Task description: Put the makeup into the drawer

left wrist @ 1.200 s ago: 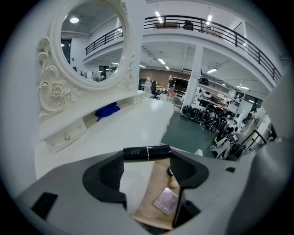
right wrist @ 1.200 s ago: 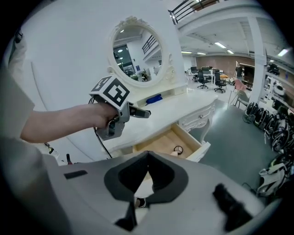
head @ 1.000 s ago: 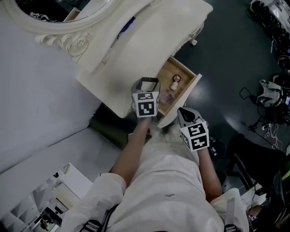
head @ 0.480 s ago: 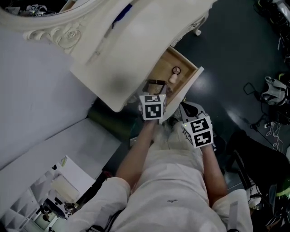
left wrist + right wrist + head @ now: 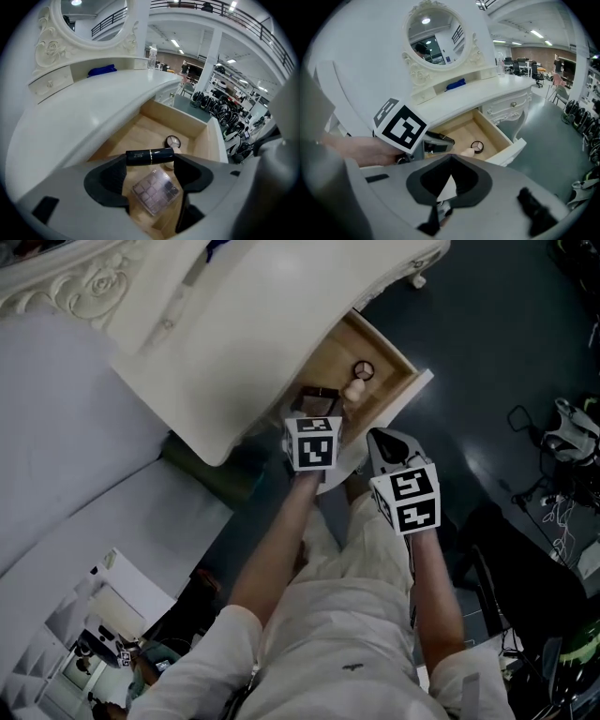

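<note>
Over the open drawer (image 5: 202, 139), the left gripper (image 5: 317, 401) hovers with a black lipstick (image 5: 150, 156) pinched end to end across its very jaw tips. Beneath it, already inside, lie an eyeshadow palette (image 5: 155, 190) and a round compact (image 5: 173, 141). The right gripper (image 5: 449, 180) is clenched on nothing, near the drawer front. The danger, I'd say: that tip-only hold could let the round tube twist free, and a high release might crack it onto the palette or send it rolling
</note>
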### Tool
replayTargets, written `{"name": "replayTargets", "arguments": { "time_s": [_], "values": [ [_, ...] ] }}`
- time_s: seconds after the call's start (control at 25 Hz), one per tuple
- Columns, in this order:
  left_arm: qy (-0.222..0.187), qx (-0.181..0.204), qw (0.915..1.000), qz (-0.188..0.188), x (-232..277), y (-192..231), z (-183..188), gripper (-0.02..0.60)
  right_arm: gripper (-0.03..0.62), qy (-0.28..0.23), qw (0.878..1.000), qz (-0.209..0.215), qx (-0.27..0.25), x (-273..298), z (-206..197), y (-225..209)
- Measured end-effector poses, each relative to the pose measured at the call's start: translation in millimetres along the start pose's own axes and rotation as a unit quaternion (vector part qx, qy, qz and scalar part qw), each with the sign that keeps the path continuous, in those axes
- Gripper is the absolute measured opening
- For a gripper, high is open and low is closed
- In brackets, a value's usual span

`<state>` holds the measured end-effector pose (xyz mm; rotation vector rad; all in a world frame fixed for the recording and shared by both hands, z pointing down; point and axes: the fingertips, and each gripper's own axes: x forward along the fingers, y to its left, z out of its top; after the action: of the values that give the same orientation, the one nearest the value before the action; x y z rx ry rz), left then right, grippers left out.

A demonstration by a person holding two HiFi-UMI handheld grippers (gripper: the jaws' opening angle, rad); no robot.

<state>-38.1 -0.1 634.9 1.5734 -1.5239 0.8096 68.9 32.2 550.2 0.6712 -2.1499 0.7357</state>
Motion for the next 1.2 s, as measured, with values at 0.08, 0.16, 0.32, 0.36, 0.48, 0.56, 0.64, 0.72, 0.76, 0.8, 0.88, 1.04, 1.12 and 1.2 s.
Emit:
{"name": "replayTargets", "arguments": {
  "time_s": [0.08, 0.16, 0.32, 0.36, 0.48, 0.56, 0.64, 0.72, 0.76, 0.8, 0.88, 1.04, 1.12, 1.2],
  "values": [
    [0.007, -0.001, 1.0000, 0.003, 15, 4, -3, 0.322, 0.014, -0.004, 1.000, 0.002, -0.003, 15, 6, -7],
    [0.014, -0.002, 0.9999, 0.004, 28, 7, -6, 0.322, 0.014, -0.008, 1.000, 0.006, -0.003, 29, 12, -11],
    [0.020, -0.023, 0.9995, 0.004, 48, 13, -11, 0.322, 0.014, -0.013, 1.000, 0.005, -0.009, 50, 18, -20],
    [0.021, -0.027, 0.9994, 0.004, 52, 13, -12, 0.322, 0.014, -0.013, 1.000, 0.004, -0.008, 54, 18, -21],
    [0.022, -0.018, 0.9996, 0.010, 62, 17, -11, 0.322, 0.014, -0.012, 1.000, 0.006, -0.001, 62, 19, -24],
    [0.032, -0.010, 0.9993, 0.013, 69, 20, -13, 0.324, 0.014, -0.013, 1.000, 0.005, 0.009, 65, 21, -28],
    [0.041, -0.010, 0.9990, 0.014, 73, 21, -15, 0.324, 0.014, -0.015, 1.000, 0.006, 0.014, 67, 23, -30],
    [0.042, -0.007, 0.9989, 0.017, 74, 22, -14, 0.324, 0.014, -0.014, 1.000, 0.009, 0.006, 68, 23, -30],
    [0.041, -0.003, 0.9990, 0.020, 74, 23, -13, 0.324, 0.014, -0.013, 1.000, 0.010, 0.003, 68, 22, -30],
    [0.040, 0.001, 0.9989, 0.022, 73, 23, -12, 0.324, 0.014, -0.012, 1.000, 0.010, 0.003, 69, 20, -31],
    [0.042, 0.003, 0.9989, 0.021, 73, 22, -12, 0.324, 0.012, -0.011, 1.000, 0.010, 0.010, 70, 19, -33],
    [0.045, -0.002, 0.9989, 0.017, 69, 23, -14, 0.324, 0.012, -0.014, 1.000, 0.006, 0.019, 70, 21, -33],
    [0.044, 0.001, 0.9990, 0.011, 65, 21, -13, 0.324, 0.012, -0.014, 1.000, 0.004, 0.021, 69, 22, -33],
    [0.042, 0.003, 0.9991, 0.005, 60, 19, -12, 0.324, 0.014, -0.014, 1.000, 0.002, 0.024, 67, 22, -32]
  ]
}}
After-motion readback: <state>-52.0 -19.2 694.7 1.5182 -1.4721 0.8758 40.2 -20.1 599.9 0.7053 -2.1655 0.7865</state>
